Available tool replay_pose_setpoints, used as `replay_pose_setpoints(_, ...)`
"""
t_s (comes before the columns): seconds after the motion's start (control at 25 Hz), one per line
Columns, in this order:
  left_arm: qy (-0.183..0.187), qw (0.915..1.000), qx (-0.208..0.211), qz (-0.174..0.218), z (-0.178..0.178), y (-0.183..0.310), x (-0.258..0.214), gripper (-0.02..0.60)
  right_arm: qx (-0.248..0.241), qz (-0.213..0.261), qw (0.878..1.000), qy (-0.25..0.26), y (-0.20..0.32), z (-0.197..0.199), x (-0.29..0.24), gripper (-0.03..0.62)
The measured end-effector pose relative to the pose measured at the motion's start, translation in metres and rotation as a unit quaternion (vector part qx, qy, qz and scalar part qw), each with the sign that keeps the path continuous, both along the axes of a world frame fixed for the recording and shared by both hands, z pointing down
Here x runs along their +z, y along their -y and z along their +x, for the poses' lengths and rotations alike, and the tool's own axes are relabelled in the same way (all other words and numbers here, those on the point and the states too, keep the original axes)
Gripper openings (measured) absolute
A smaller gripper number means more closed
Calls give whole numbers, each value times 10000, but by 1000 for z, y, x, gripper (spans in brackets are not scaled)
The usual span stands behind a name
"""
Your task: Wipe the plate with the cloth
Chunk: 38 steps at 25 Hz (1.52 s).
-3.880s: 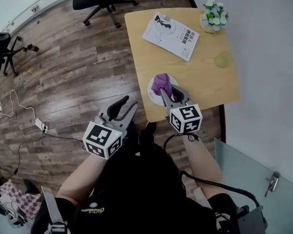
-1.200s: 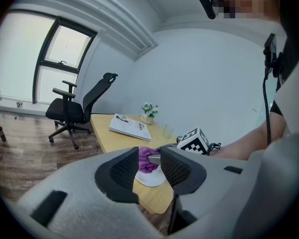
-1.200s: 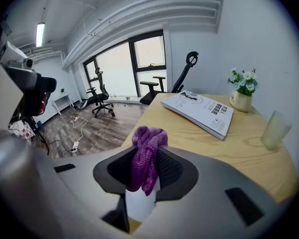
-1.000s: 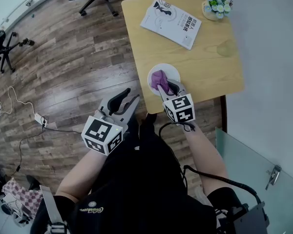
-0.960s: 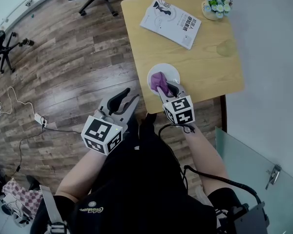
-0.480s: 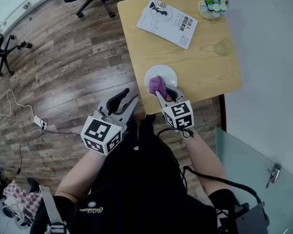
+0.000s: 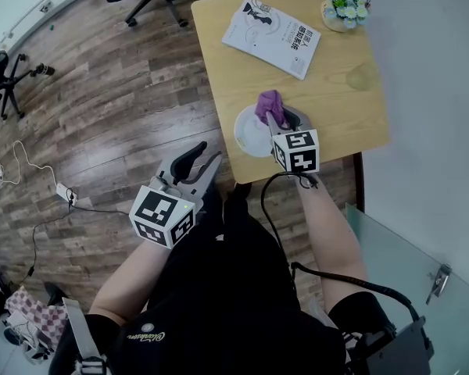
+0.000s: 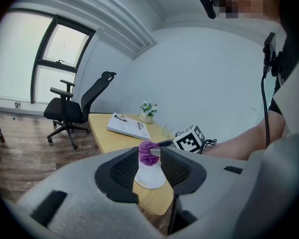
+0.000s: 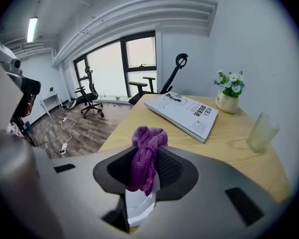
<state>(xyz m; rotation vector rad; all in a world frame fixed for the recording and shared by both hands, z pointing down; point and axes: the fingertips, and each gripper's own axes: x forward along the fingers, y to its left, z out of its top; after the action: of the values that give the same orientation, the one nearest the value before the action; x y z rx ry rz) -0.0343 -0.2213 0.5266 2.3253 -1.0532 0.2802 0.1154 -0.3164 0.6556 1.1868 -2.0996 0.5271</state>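
Right hand-held gripper (image 7: 278, 121) grips purple cloth (image 7: 267, 104), seemingly above plate (image 7: 248, 135) on wooden table (image 7: 340, 119).

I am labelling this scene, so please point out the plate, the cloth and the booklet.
plate (image 7: 248, 136), head view, bare white centre.
cloth (image 9: 145, 153), right gripper view, purple knit hanging between the jaws.
booklet (image 7: 272, 36), head view, middle of its cover.

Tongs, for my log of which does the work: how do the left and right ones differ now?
The right tongs are shut on the purple cloth; the left tongs are open and empty. The right tongs are over the table at the plate's rim; the left tongs are over the floor, off the table. Both carry a marker cube.
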Motion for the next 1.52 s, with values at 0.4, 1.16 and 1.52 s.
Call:
replay_pose_setpoints(0.4, -38, 10000, 13, -24, 4, 5, 2, 140, -135, -168, 9996, 177, -36, -8, -4, 95)
replay_pose_setpoints(1.16, -62, 9998, 175, -43, 19, 4, 6, 140, -166, -316, 9985, 414, -81, -12, -8, 95)
replay_pose_setpoints(1.52, -18, 9999, 97, -20, 12, 2, 1, 140, 69, 66, 9999, -84, -7, 12, -8, 95)
